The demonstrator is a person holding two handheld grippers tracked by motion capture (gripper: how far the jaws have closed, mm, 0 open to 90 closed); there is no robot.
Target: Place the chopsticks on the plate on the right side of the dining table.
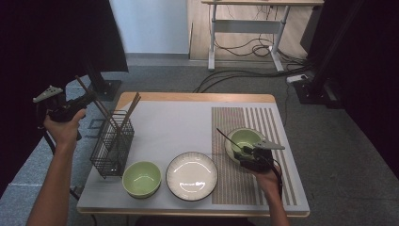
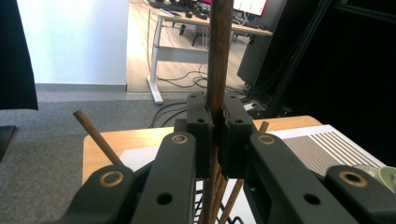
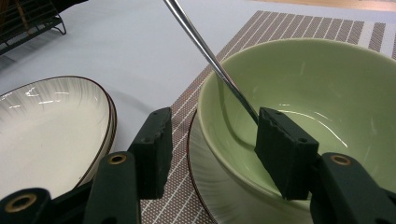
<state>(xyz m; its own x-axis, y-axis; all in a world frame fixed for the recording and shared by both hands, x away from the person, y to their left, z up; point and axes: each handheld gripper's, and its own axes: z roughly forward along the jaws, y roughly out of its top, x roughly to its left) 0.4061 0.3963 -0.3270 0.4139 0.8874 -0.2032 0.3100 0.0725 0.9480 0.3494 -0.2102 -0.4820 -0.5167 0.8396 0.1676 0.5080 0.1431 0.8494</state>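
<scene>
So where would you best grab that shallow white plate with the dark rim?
Probably at the white plate's raised rim, one jaw above and one beneath, coming in low from the person's near side: it lies flat, too wide to span, and the green bowl crowds its left.

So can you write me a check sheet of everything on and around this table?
Surface: white table top, striped brown placemat on its right part.
Job's things: brown wooden chopstick; black wire basket with more sticks.
Clutter: green bowl, white plate, second green bowl on a saucer, thin metal rod.
Grippers: left gripper shut on chopstick; right gripper open astride bowl rim.
Cables: black cables on floor.
Surroundings: grey carpet, desk.
</scene>
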